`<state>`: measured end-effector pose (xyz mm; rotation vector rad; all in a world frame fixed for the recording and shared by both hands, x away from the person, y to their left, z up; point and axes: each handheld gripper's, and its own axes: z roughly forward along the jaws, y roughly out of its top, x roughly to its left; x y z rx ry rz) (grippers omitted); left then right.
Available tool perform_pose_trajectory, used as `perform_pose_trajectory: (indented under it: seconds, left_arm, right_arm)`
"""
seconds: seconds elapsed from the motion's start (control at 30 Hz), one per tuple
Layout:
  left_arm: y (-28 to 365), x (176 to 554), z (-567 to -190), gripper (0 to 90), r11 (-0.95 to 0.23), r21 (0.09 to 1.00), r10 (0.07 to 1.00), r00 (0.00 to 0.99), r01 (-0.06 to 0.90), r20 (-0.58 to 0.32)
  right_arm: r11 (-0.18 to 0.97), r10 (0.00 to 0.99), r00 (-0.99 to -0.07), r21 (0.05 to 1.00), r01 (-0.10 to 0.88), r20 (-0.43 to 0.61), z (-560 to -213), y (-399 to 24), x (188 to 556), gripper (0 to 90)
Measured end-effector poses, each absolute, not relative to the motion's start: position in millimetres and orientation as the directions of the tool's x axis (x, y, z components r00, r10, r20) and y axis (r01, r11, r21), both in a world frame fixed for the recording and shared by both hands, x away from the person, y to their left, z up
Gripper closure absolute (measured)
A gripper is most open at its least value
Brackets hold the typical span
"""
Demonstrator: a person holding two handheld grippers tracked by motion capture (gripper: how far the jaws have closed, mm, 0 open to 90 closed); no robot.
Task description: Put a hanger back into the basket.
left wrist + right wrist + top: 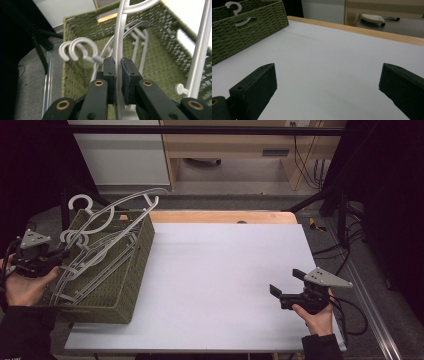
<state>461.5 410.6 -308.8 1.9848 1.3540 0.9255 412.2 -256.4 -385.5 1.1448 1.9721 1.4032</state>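
A green woven basket [131, 270] stands at the table's left end with several white plastic hangers [100, 255] in it. One hanger [122, 206] tilts up over the far rim. At the basket's left side my left gripper [59, 255] is held in a hand. In the left gripper view its jaws [118, 62] are shut on a thin white hanger bar [120, 35] that runs up between the pads. Two hanger hooks [80, 48] curl just left of them, over the basket [82, 27]. My right gripper [286, 282] rests open low over the white tabletop, holding nothing [328, 72].
The white tabletop [220, 270] stretches between the basket and the right gripper, with a wooden edge [225, 216] at the back. The right gripper view has the basket's wall [249, 27] and a hook [233, 6] at far left. Cables and dark frame legs [340, 205] stand right of the table.
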Motion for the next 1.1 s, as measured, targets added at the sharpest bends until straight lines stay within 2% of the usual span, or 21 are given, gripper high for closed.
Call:
perform_pose_trajectory:
  seconds: [0.5, 1.1]
  left_arm:
    - [446, 457, -326, 82.4, -0.355, 0.715, 0.935, 0.209, 0.602, 0.288]
    - [462, 461, -350, 82.4, -0.393, 0.63, 0.909, 0.18, 0.67, 0.376]
  right_arm:
    - [0.132, 0.831, -0.547, 0.923, 0.362, 0.095, -385, -257, 412, 1.8]
    - [0.139, 0.832, -0.548, 0.922, 0.362, 0.09, -386, -256, 413, 1.8]
